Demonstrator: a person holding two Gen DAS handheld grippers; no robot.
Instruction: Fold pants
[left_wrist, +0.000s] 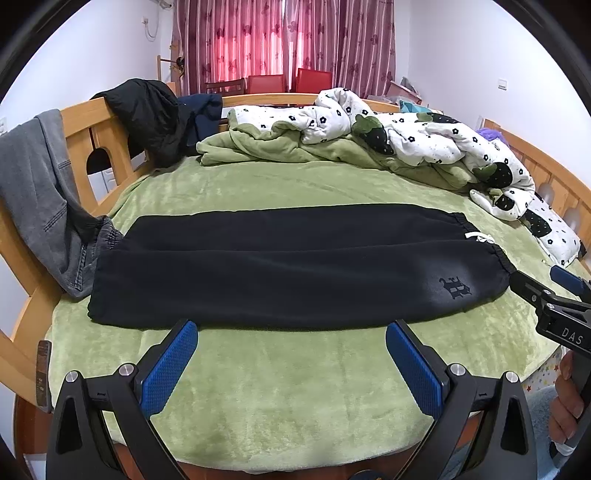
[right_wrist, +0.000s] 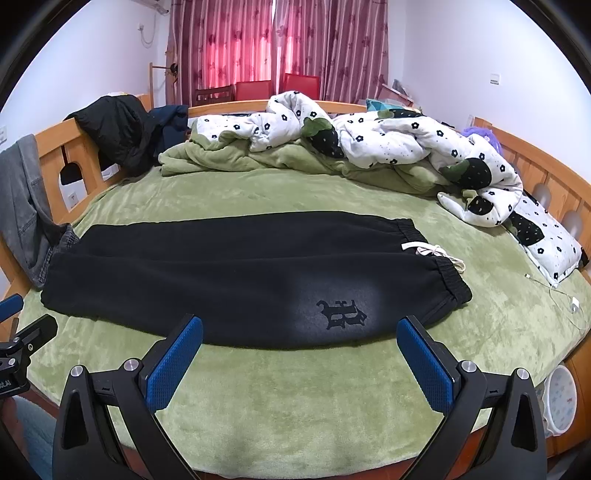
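The black pants (left_wrist: 295, 266) lie flat across the green bed (left_wrist: 295, 387), legs side by side, just ahead of both claws. The left claw (left_wrist: 291, 332) and the right claw (right_wrist: 300, 328) stand spread wide, holding nothing, tips near the pants' near edge. The waistband (right_wrist: 447, 273) lies ahead and right of the right claw, the cuffs (left_wrist: 107, 273) ahead and left of the left claw. To fold well, each claw should probably pinch one end through both layers and carry them evenly, keeping the drawstring (right_wrist: 432, 253) tucked in.
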